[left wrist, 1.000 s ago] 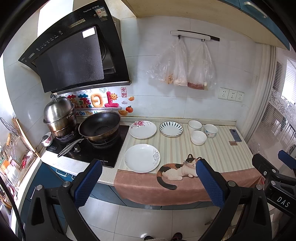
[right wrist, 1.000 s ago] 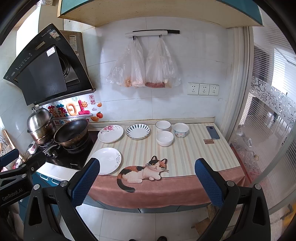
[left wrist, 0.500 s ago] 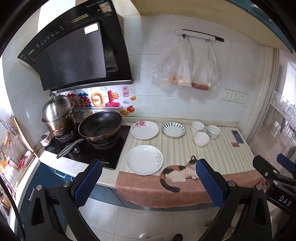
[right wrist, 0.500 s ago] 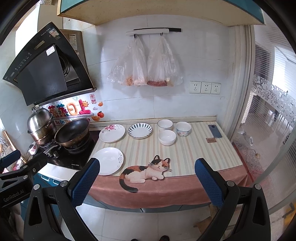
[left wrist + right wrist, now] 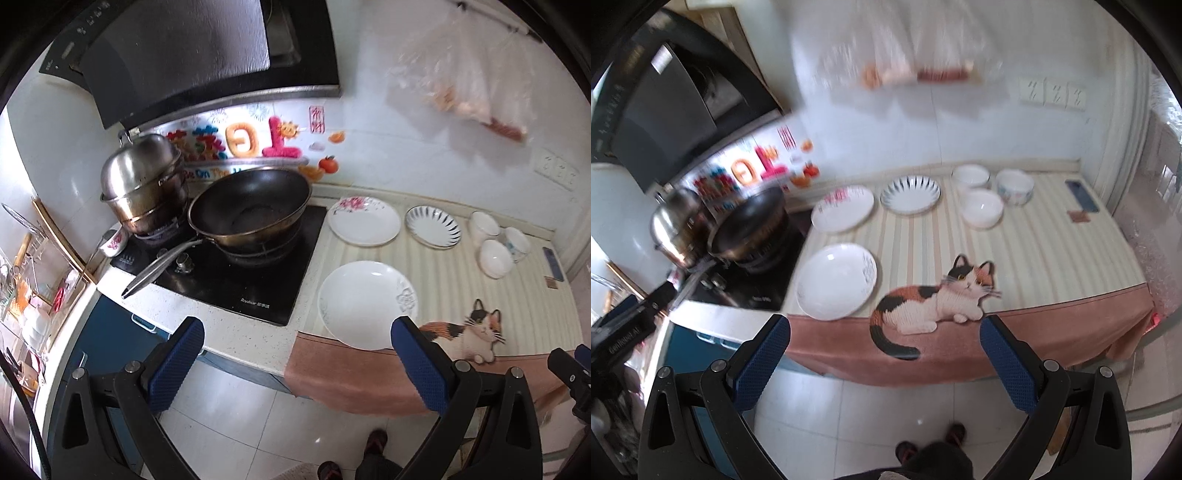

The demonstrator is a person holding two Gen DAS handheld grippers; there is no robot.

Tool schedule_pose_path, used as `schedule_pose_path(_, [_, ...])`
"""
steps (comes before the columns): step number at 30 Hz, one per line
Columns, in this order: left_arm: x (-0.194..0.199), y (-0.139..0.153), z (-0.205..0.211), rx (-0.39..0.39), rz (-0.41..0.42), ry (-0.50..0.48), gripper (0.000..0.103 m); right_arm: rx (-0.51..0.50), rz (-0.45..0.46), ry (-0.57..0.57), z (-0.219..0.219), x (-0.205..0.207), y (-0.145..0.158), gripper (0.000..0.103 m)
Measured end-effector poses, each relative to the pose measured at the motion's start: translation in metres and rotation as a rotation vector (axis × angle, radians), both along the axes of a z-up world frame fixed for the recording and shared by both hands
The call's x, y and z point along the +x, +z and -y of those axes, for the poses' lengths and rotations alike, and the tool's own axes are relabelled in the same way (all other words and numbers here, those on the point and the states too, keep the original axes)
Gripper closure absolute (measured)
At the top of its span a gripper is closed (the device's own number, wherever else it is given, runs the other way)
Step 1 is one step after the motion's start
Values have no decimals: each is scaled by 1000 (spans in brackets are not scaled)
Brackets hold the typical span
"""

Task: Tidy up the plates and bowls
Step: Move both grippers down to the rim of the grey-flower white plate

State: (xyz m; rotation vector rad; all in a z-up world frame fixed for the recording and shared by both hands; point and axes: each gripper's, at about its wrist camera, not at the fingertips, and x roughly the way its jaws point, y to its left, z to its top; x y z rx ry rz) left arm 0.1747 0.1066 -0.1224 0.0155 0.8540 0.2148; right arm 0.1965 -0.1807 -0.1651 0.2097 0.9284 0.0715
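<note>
Both grippers moved nearer the counter, jaws wide, empty.

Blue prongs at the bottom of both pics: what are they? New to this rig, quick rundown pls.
They are gripper fingers. A person holds one two-finger gripper per hand, each with a fisheye camera looking along its fingers. One picture is from the left gripper, the other from the right gripper. Both are open and hold nothing. On the counter lie three plates: plain, floral, striped. Three bowls stand beside them. A wok sits on the stove.
</note>
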Motion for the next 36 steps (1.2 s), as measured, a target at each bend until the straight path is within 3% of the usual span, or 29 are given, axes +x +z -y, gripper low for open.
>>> schedule_pose_path(9, [100, -77, -15, -5, -150, 72, 0, 6, -174, 98, -19, 137, -109, 0])
schedule_pose_path(15, [169, -149, -29, -126, -298, 83, 1, 15, -257, 162, -29, 223, -180, 0])
schedule_pose_path(19, [202, -194, -39, -154, -400, 96, 9, 24, -330, 189, -36, 271, -230, 1])
schedule_pose_path(23, [224, -233, -48, -235, -499, 107, 25, 75, -395, 215, -44, 301, -268, 5])
schedule_pose_path(25, [230, -250, -49, -280, -536, 105, 34, 104, -431, 234, -49, 311, -284, 12])
schedule_pose_path(27, [232, -260, -48, -303, -564, 93, 53, 133, -468, 254, -54, 319, -300, 22])
schedule_pose_path(30, [231, -269, -44, -340, -583, 81, 71, 178, -518, 270, -57, 325, -317, 38])
schedule_pose_path(31, [230, -269, -43, -343, -581, 81, 72, 181, -490, 275, -57, 325, -314, 41])
schedule_pose_path(32, [228, -268, -41, -334, -574, 82, 71, 196, -483, 299, -61, 325, -314, 51])
schedule_pose_path(33, [227, -267, -40, -329, -570, 82, 71, 212, -497, 316, -62, 327, -317, 67])
schedule_pose_path(36, [223, -263, -36, -323, -565, 85, 71, 227, -512, 349, -64, 329, -323, 85])
